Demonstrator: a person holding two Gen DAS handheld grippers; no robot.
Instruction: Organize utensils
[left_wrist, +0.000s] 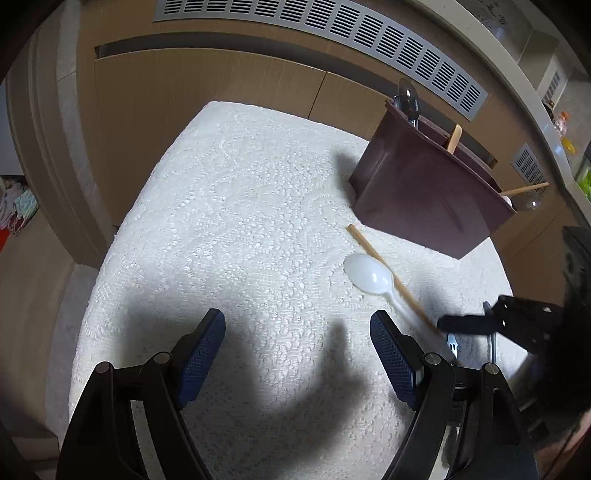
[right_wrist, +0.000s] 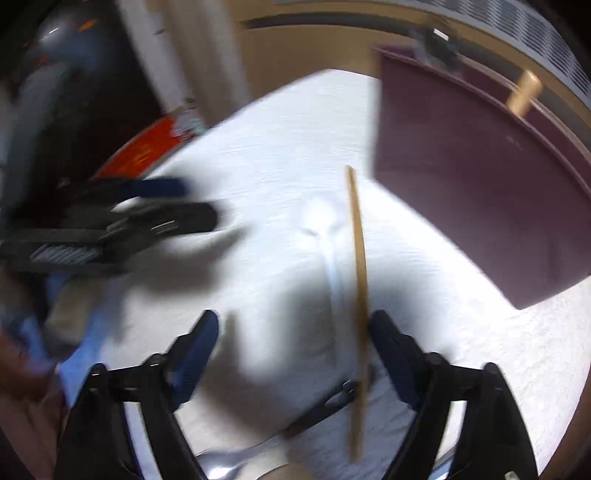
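Note:
A white plastic spoon (left_wrist: 371, 277) and a wooden chopstick (left_wrist: 391, 277) lie side by side on the white textured cloth (left_wrist: 240, 221), in front of a dark maroon utensil holder (left_wrist: 424, 192) that has several utensils standing in it. My left gripper (left_wrist: 297, 328) is open and empty above the cloth, left of the spoon. My right gripper (right_wrist: 293, 328) is open above the chopstick (right_wrist: 358, 295) and spoon (right_wrist: 325, 229); its view is blurred. The right gripper also shows in the left wrist view (left_wrist: 465, 325), at the chopstick's near end. The holder (right_wrist: 480, 177) stands at upper right.
Wooden cabinet fronts (left_wrist: 207, 85) with a metal vent grille (left_wrist: 332, 26) rise behind the cloth-covered surface. A metal utensil (left_wrist: 452, 345) lies partly hidden by the left gripper's right finger. Coloured items (left_wrist: 14, 206) sit on the floor at far left.

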